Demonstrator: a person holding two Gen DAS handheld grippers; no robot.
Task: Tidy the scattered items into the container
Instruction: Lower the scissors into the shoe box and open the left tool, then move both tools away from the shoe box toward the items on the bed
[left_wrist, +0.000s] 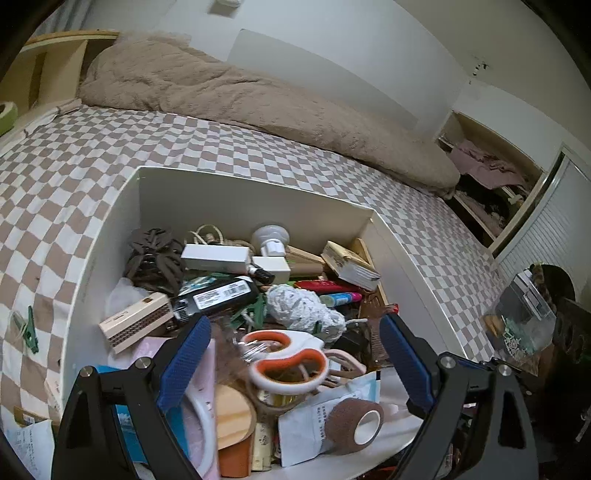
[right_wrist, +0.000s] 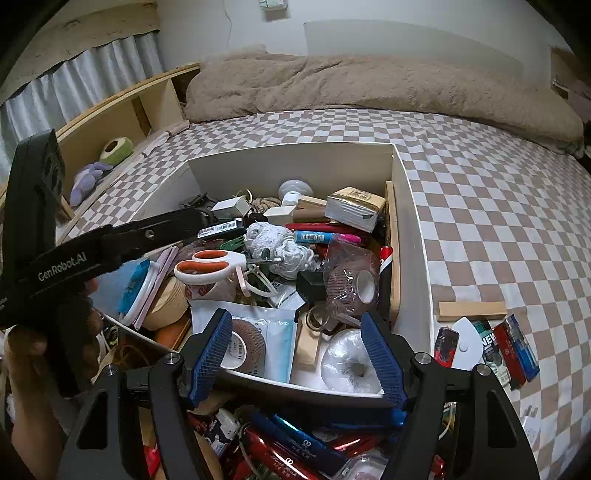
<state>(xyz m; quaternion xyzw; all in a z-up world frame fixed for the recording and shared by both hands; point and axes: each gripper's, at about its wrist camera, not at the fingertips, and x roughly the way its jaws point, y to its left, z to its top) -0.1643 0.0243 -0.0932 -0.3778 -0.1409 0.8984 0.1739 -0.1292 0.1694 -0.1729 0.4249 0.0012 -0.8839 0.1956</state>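
Left claw (left_wrist: 295, 369) wide, nothing gripped, hovering over box (left_wrist: 255, 195) w/ scissors (left_wrist: 286, 360) lying loose btwn pads. Right claw (right_wrist: 297, 354) half open, empty, at box near edge above tape roll (right_wrist: 351, 360). Lighters (right_wrist: 517, 347) right, on bed (right_wrist: 498, 221).

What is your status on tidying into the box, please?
Left gripper open over scissors. Right gripper open, empty. White box heaped; items remain on bedsheet.

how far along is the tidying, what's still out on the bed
Mostly done: the white box is piled high, scissors on top. Nothing is in hand; the left claw and right claw hover open over it. Still out on the checked sheet: a wooden block, small packets and a green clip.
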